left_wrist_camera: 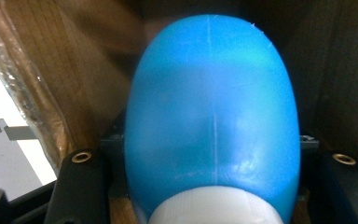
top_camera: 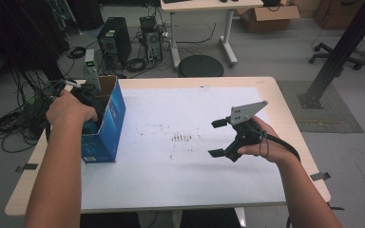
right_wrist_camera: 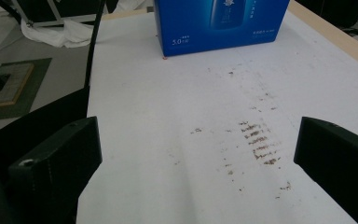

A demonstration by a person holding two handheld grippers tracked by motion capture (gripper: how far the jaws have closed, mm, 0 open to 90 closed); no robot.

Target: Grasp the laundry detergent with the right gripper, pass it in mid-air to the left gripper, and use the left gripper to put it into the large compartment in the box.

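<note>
An open blue carton [top_camera: 107,126] stands on the table's left side. The person's left hand [top_camera: 69,110] reaches into its top. Inside the brown cardboard walls, my left gripper [left_wrist_camera: 213,161] is shut on a smooth blue rounded object [left_wrist_camera: 212,102] with a white end [left_wrist_camera: 214,207]; a black jaw sits against each of its sides. My right gripper [top_camera: 217,137] hovers over the white sheet [top_camera: 180,166] right of centre, jaws wide open and empty. Seen from the right gripper [right_wrist_camera: 196,154], the carton [right_wrist_camera: 221,21] stands ahead, well apart from it.
Brown smudges [top_camera: 181,138] mark the middle of the sheet. Past the table's far edge on the floor are computer towers [top_camera: 114,42], tangled cables [top_camera: 14,123] and a round black stool [top_camera: 200,65]. A black slanted post [top_camera: 340,52] rises at the right.
</note>
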